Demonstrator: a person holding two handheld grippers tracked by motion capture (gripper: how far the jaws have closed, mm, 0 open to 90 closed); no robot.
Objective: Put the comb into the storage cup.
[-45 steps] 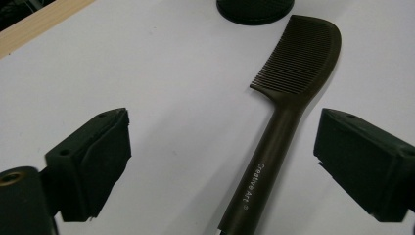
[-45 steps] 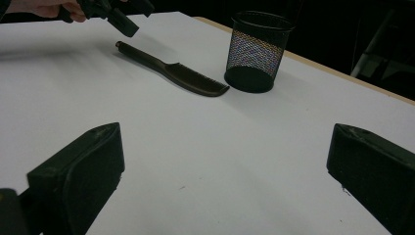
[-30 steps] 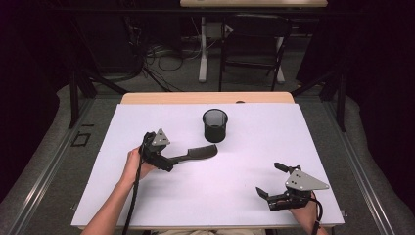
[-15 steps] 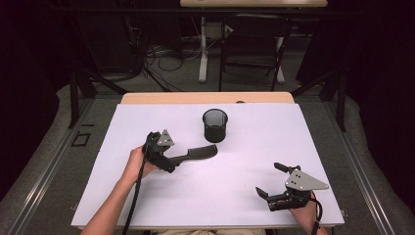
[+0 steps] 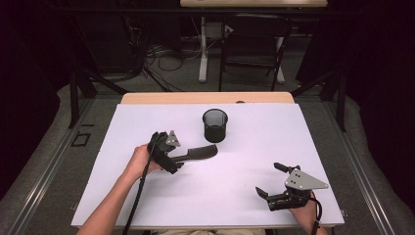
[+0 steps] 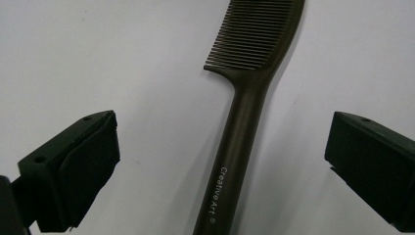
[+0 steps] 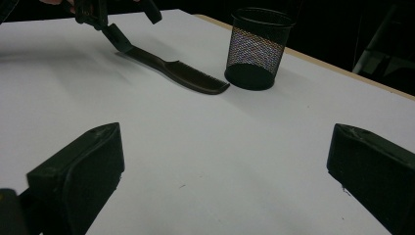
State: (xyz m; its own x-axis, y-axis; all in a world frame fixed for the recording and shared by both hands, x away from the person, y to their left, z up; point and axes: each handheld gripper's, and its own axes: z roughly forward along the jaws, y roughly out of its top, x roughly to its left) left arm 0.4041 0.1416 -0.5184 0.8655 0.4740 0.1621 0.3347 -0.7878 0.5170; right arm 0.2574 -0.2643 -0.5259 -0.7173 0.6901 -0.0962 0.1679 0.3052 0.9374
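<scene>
White worktop carries a black comb; left tongs stand wide open astride its handle, untouching. Comb teeth end points toward 3 o'clock. Right tongs are open, empty.

This looks like a lab or recording studio rather than a home. The worktop is covered by a plain white sheet and stands in a dark room with black surroundings. Beyond its far edge, at about 12 o'clock, loose cables lie tangled on the grey floor beside a white stand leg and a black metal frame. Dark struts brace the worktop at 10 and 2 o'clock.
</scene>
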